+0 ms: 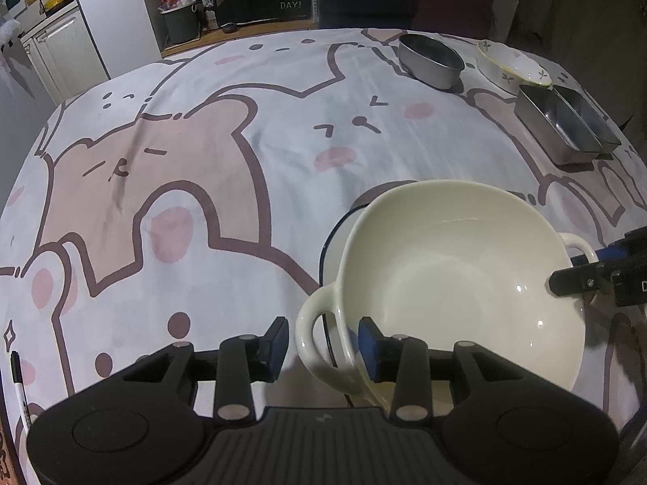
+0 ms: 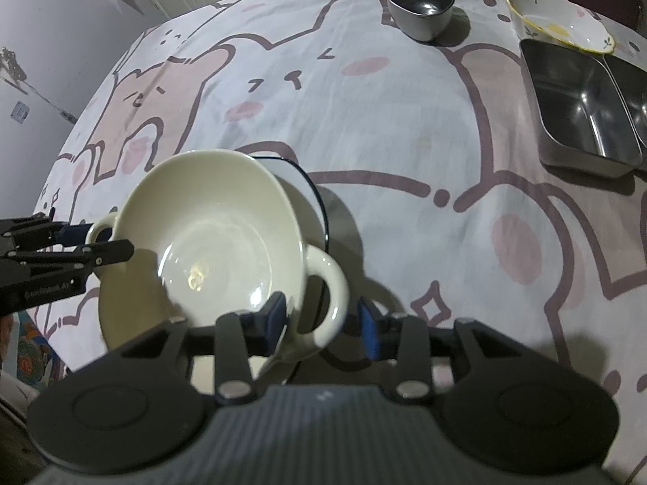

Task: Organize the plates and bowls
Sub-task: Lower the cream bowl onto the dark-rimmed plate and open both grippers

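A cream two-handled bowl [image 1: 453, 275] sits tilted on a white plate with a dark blue rim [image 1: 329, 242]. My left gripper [image 1: 323, 345] is open, its fingers on either side of the bowl's near handle [image 1: 313, 339]. In the right wrist view the same bowl [image 2: 210, 242] lies on the plate [image 2: 311, 202]. My right gripper [image 2: 323, 323] is open around the bowl's other handle [image 2: 329, 295]. Neither gripper's pads press on the handle.
At the far right of the table stand a round steel bowl [image 1: 430, 58], a flowered ceramic dish [image 1: 513, 66] and two rectangular steel trays [image 1: 566, 121]. A marker pen [image 1: 20, 388] lies at the left edge. A cartoon-bear cloth [image 1: 202, 161] covers the table.
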The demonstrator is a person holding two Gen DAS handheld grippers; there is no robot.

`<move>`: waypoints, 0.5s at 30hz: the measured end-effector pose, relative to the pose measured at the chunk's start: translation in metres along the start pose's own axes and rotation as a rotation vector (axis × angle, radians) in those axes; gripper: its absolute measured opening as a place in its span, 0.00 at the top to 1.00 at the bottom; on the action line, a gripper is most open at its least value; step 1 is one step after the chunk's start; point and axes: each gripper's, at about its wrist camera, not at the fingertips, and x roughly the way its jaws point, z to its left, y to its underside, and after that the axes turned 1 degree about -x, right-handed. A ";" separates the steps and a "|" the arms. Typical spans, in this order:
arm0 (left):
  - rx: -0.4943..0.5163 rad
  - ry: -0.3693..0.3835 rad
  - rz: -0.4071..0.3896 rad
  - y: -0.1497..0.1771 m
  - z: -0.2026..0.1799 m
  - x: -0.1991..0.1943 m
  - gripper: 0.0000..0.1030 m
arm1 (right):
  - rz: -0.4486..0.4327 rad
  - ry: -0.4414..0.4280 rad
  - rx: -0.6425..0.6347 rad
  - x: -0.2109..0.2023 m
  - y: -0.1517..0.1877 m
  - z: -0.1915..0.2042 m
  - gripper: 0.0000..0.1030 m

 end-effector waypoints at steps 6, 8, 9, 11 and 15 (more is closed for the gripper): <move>-0.021 -0.014 0.012 -0.001 0.004 0.002 0.49 | 0.000 0.001 -0.002 0.000 0.000 0.000 0.57; -0.027 -0.014 0.015 -0.001 0.005 0.002 0.47 | -0.001 0.005 -0.003 0.000 0.001 0.000 0.56; -0.028 -0.017 0.017 0.000 0.005 0.002 0.45 | -0.001 0.008 -0.003 -0.001 0.001 0.001 0.55; -0.028 -0.018 0.019 0.000 0.005 0.002 0.44 | -0.001 0.010 -0.002 -0.001 0.001 0.000 0.54; -0.028 -0.018 0.023 0.000 0.005 0.002 0.44 | 0.000 0.011 0.005 -0.001 0.001 -0.001 0.51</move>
